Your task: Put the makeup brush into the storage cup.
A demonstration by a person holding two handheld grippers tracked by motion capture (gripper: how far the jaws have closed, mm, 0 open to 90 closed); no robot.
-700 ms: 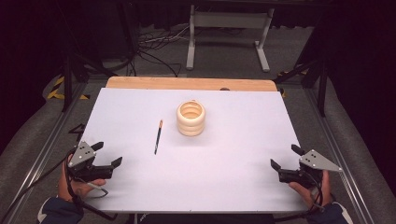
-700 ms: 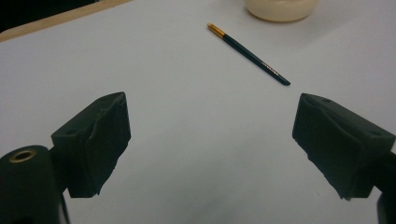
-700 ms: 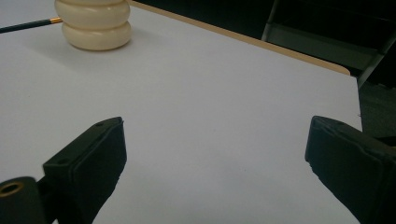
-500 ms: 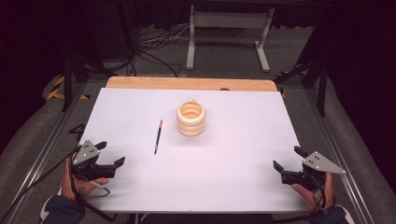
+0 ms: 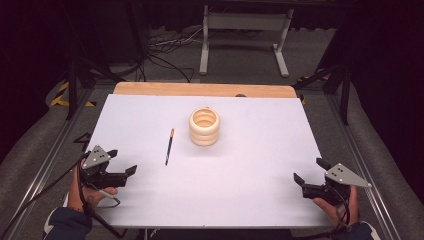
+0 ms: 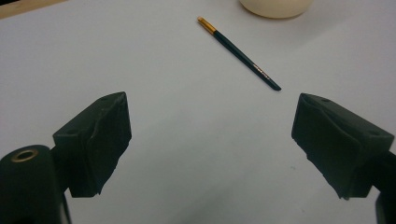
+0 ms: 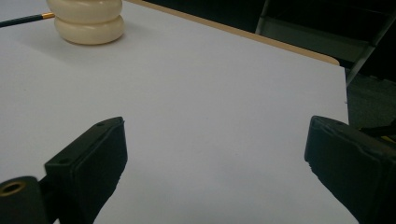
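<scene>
We hold our left gripper (image 5: 121, 161) at the worktop's (image 5: 250, 200) near-left corner, jaws spread and empty; the paintbrush (image 5: 169, 146) lies ahead toward the middle, its long axis running near-to-far, much closer to it than our right gripper (image 5: 309, 175), likewise spread

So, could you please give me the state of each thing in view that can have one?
Left gripper: open, holding nothing, above the sheet.
Right gripper: open, holding nothing.
Paintbrush: lying flat on the white sheet, untouched.
Ribbed cream holder: upright, brush not in it.
</scene>
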